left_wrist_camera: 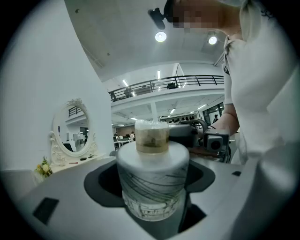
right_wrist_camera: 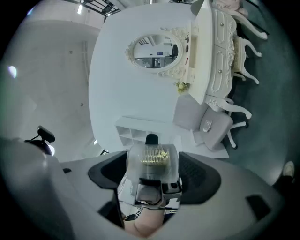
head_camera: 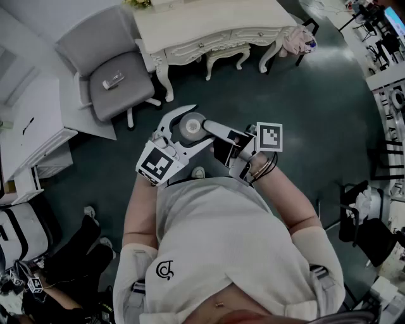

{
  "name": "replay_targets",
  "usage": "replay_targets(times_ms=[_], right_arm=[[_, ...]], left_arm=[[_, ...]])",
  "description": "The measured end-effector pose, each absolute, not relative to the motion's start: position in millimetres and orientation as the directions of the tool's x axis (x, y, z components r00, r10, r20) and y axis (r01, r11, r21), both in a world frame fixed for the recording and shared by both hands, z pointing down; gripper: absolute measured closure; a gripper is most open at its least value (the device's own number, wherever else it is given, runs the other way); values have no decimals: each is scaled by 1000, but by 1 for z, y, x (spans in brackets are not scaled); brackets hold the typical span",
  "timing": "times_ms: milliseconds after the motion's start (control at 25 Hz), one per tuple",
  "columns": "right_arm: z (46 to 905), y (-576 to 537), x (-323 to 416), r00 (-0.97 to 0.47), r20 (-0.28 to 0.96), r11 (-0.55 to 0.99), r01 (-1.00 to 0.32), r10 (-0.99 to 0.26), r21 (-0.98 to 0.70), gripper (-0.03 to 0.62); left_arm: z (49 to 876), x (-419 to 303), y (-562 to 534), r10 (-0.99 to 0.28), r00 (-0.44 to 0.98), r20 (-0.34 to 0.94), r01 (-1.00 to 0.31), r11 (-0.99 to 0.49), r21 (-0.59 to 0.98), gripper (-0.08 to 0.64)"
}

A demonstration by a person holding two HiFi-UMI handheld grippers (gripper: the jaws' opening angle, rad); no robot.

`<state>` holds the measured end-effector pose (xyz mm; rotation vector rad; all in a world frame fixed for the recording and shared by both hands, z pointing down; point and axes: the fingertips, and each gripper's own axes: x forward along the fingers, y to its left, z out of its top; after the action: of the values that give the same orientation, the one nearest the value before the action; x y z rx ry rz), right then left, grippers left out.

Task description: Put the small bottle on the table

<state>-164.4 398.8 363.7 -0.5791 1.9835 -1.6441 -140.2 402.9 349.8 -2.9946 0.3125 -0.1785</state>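
Observation:
The small bottle (head_camera: 190, 126), white-bodied with a clear cap over gold, is held in the air in front of the person's chest. My left gripper (head_camera: 193, 129) is shut on its body. In the left gripper view the bottle (left_wrist_camera: 152, 183) fills the gap between the dark pads (left_wrist_camera: 105, 180). My right gripper (head_camera: 212, 133) reaches in from the right. Its jaws stand wide around the cap (right_wrist_camera: 152, 160) and show no clear pressing. The white dressing table (head_camera: 209, 19) lies ahead across the dark floor.
A grey chair (head_camera: 117, 76) with a small object (head_camera: 112, 80) on its seat stands left of the table. A white stool (head_camera: 226, 54) sits under the table and an oval mirror (left_wrist_camera: 70, 129) on it. Desks and equipment line the right side.

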Motion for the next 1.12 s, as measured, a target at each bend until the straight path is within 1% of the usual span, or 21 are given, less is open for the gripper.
replay_targets(times_ms=[600,840,1120], right_arm=[[371,377,-187,-771,-87,164,-23,-631,-986,242],[384,368,-176,-762,-74,128,-12,-643,-992,244],[397,307,-153,-801,-84,127,10,-593,-992,244]], left_arm=[[358,-163,382,-184,977,107,-172,-979,-113,210],[370,-151,373,-177,977,117,-167,-982,-90,210],[383,-128,310,-221,965,139,-210,-973,-91,210]])
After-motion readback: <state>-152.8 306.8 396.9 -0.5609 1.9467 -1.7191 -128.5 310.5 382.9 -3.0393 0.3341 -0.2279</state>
